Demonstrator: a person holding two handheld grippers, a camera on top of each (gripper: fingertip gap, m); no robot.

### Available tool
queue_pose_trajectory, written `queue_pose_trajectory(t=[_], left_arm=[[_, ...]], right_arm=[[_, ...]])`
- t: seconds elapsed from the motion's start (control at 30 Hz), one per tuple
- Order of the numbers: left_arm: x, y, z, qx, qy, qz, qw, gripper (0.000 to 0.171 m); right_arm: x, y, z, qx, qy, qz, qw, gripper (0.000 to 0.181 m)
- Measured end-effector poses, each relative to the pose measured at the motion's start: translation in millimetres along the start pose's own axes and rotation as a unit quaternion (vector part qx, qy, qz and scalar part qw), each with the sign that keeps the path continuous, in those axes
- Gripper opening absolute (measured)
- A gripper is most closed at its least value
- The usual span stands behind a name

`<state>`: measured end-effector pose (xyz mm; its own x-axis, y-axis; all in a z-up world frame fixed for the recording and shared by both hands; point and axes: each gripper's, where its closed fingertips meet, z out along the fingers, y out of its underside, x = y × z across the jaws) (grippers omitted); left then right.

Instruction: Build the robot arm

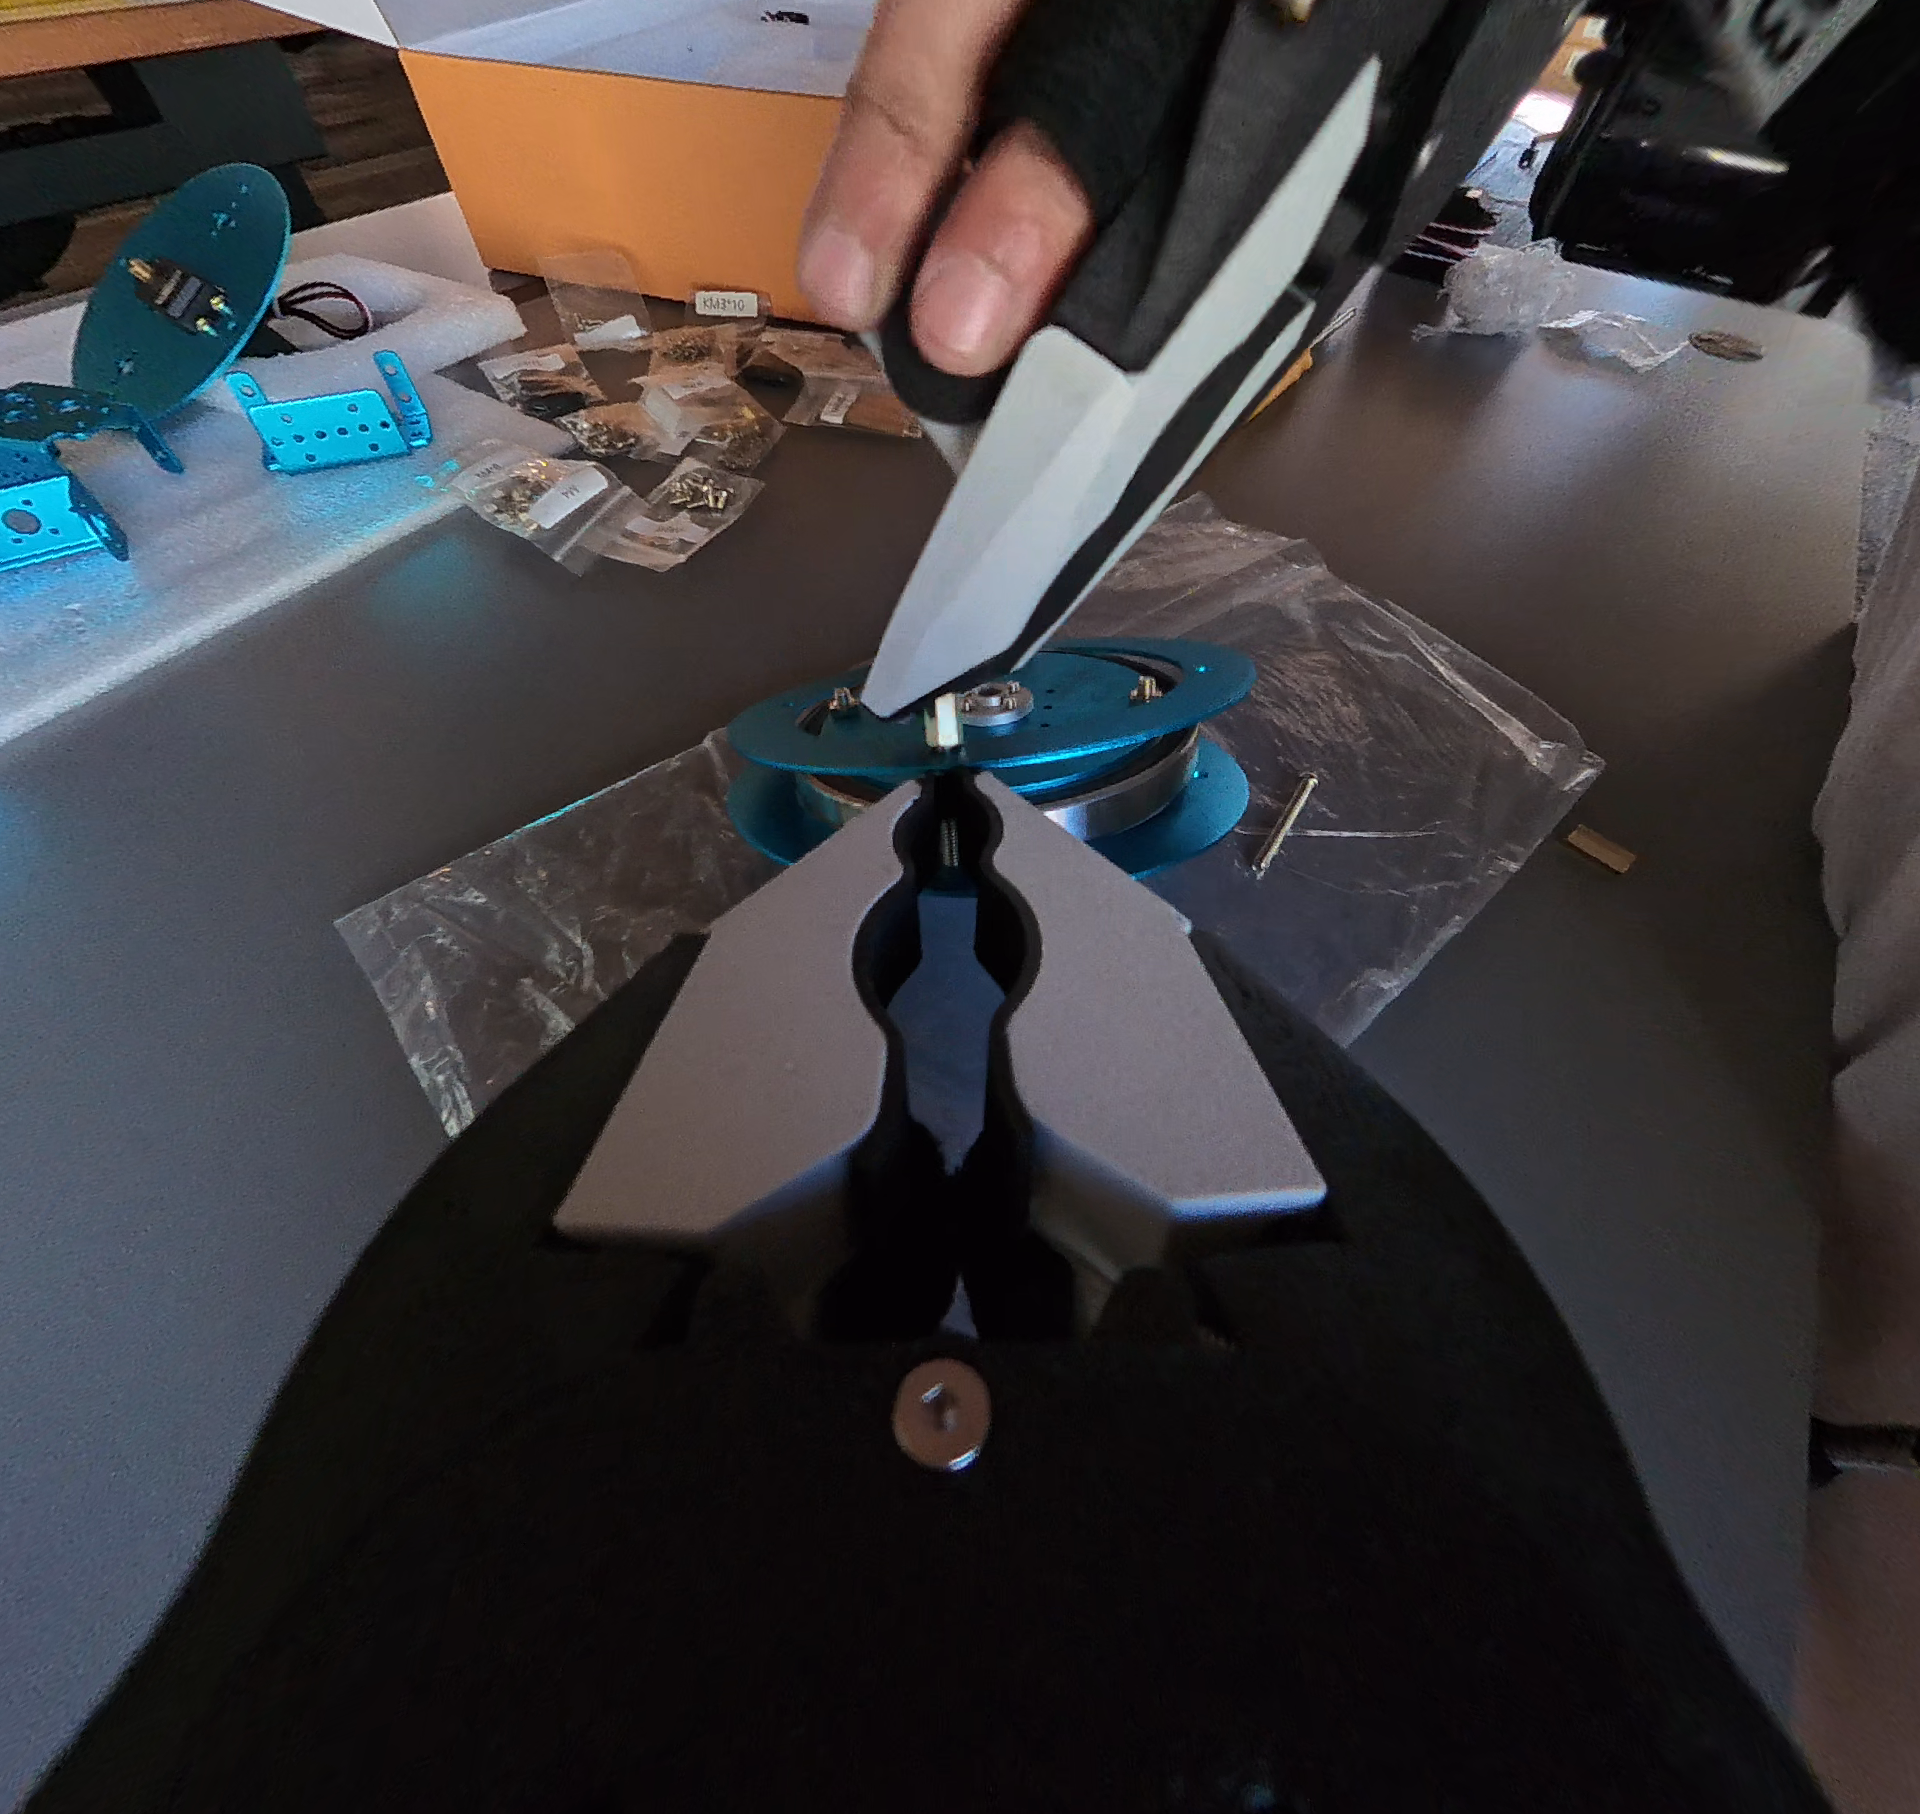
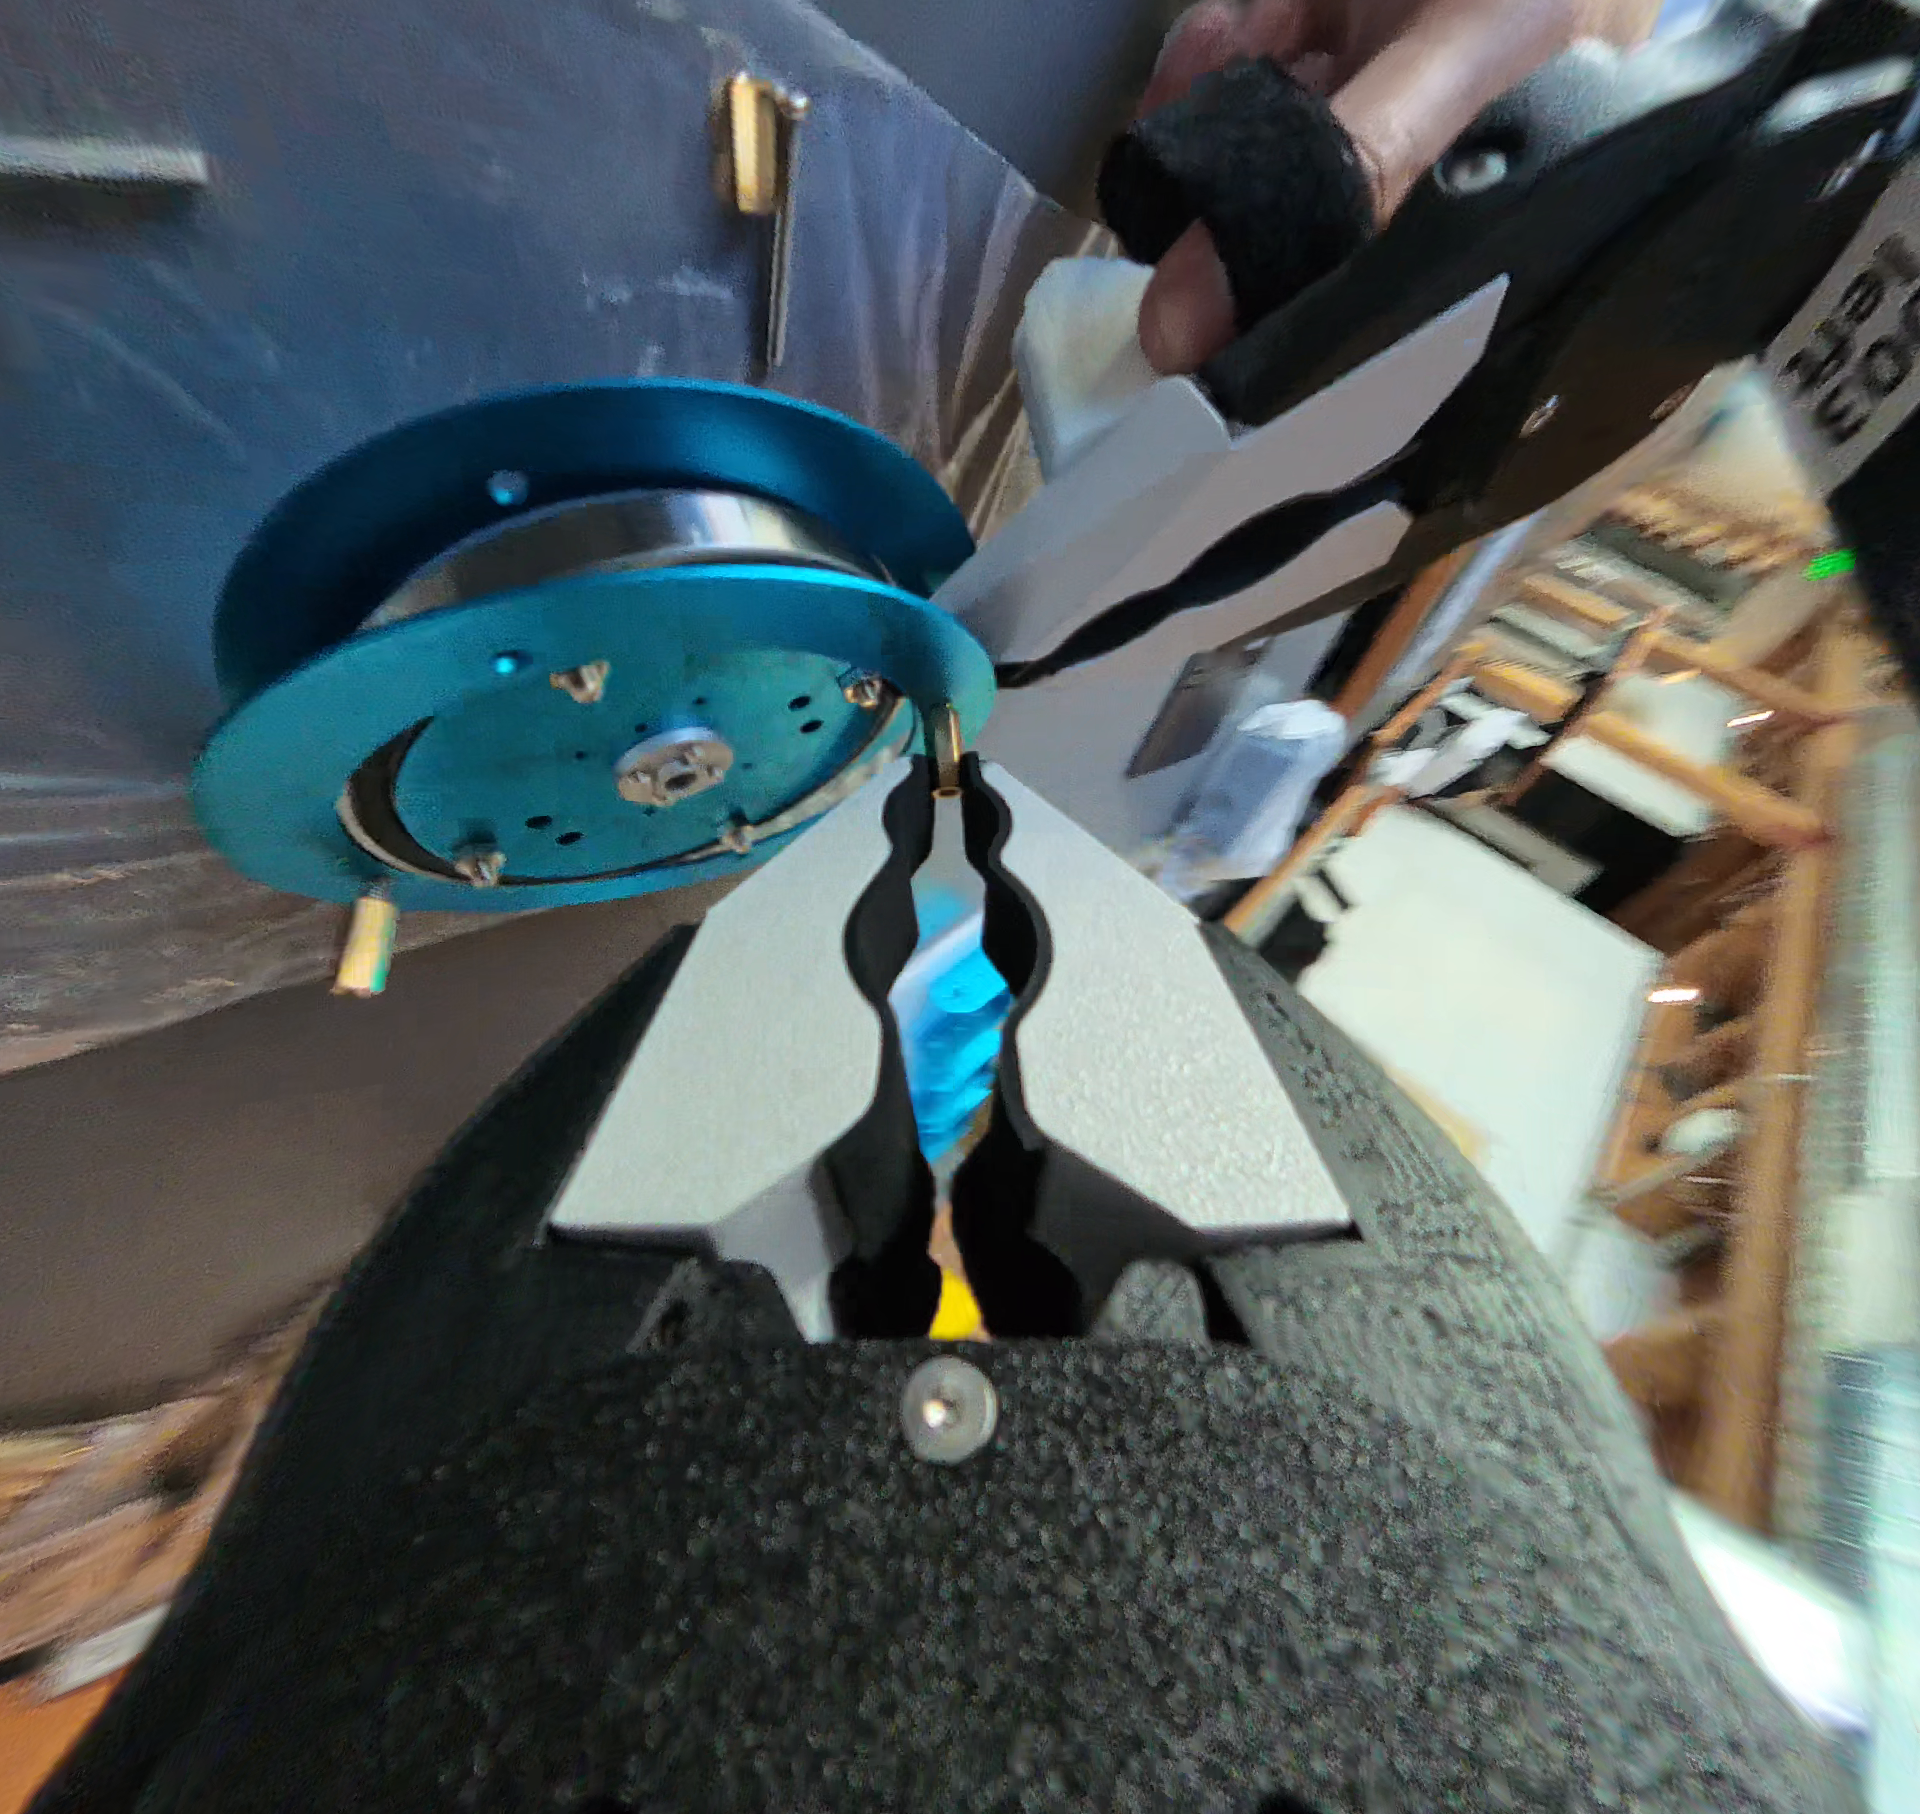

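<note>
While L gripper (image 1: 948, 790) pinches screw (image 1: 948, 842), R gripper (image 2: 945, 775) clamps standoff (image 2: 945, 748).

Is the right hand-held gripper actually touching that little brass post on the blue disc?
Touching. In the right wrist view the right hand-held gripper has its fingertips closed on the brass post at the blue disc's rim.

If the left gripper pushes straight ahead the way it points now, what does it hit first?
Probably the blue disc assembly. The left gripper is shut on a thin threaded screw right at the upper disc's rim, so it would press into that edge. The right gripper comes just behind, though depth is unclear.
</note>
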<state>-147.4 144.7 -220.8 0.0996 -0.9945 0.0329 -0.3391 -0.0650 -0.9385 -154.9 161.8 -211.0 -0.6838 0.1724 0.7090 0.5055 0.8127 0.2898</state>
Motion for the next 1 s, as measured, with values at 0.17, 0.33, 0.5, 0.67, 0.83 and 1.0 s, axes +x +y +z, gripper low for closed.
queue_pose_trajectory(t=[0.17, 0.33, 0.5, 0.67, 0.83, 1.0], left_arm=[[1.9, -0.2, 0.3, 0.0, 0.003, 0.004, 1.0, 0.001], [4.0, -0.2, 1.4, -0.001, 0.006, 0.006, 1.0, 0.001], [4.2, -0.3, 2.1, -0.002, 0.005, 0.006, 1.0, 0.001], [6.9, 0.3, 3.0, -0.004, 0.008, 0.014, 1.0, 0.001], [5.9, -0.5, 2.1, -0.001, 0.004, 0.013, 1.0, 0.001], [6.6, -0.1, 1.2, -0.001, 0.004, 0.015, 1.0, 0.001]], right_arm=[[-9.4, -2.9, -2.2, 0.021, -0.178, 0.246, 0.953, 0.004], [-16.6, -9.2, -7.4, 0.038, -0.34, 0.433, 0.834, 0.004], [-19.7, -15.1, -13.4, 0.037, -0.498, 0.595, 0.63, 0.004], [-17.8, -23.4, -21.7, 0.024, -0.627, 0.687, 0.367, 0.004], [-17.3, -24.3, -23.4, 0.059, -0.632, 0.679, 0.368, 0.006], [-32.1, -2.9, -15.8, 0.066, -0.463, 0.492, 0.734, 0.031]])
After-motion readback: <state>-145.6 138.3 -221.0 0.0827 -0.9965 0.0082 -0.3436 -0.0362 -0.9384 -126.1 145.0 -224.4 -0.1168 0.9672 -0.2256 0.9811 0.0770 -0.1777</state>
